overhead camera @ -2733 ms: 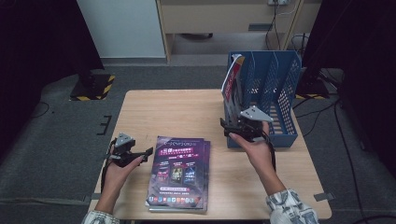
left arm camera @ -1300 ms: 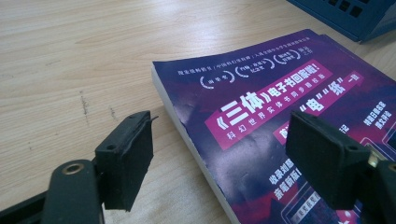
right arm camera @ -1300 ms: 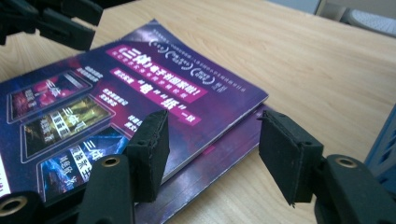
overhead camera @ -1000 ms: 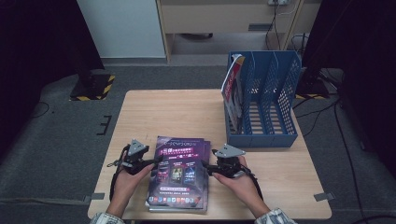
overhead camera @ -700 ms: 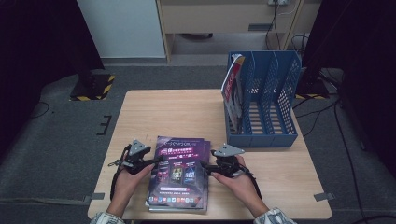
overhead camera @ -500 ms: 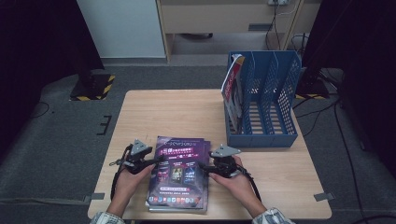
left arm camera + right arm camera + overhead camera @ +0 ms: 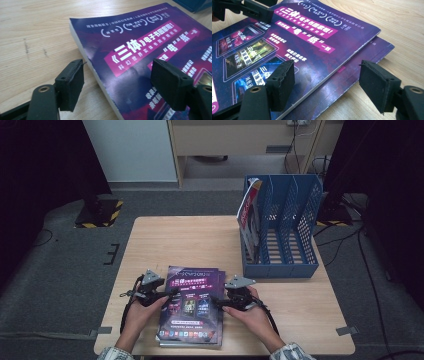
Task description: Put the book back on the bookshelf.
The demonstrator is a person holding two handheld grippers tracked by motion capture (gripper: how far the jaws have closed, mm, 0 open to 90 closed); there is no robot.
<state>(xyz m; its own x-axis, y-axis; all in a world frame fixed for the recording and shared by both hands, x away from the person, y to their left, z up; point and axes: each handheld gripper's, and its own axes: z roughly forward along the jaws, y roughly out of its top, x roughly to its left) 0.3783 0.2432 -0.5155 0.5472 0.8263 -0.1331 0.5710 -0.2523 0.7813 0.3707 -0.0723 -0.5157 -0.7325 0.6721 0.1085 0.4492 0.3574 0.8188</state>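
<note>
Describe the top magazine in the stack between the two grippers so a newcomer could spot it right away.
On the wooden table, look at the near edge, well in front of the blue file rack. A short stack lies flat there; the top magazine has a purple cover with a pink banner of white lettering. It sits slightly askew, so the similar purple copy beneath peeks out.

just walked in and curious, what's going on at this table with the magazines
A person holds a gripper in each hand at the two sides of a stack of purple magazines lying flat on the wooden table. The left gripper and right gripper both straddle the top magazine's edges with jaws open, having just been opening, not pressing on it. Behind stands a blue file rack with one magazine upright in its leftmost slot.
</note>
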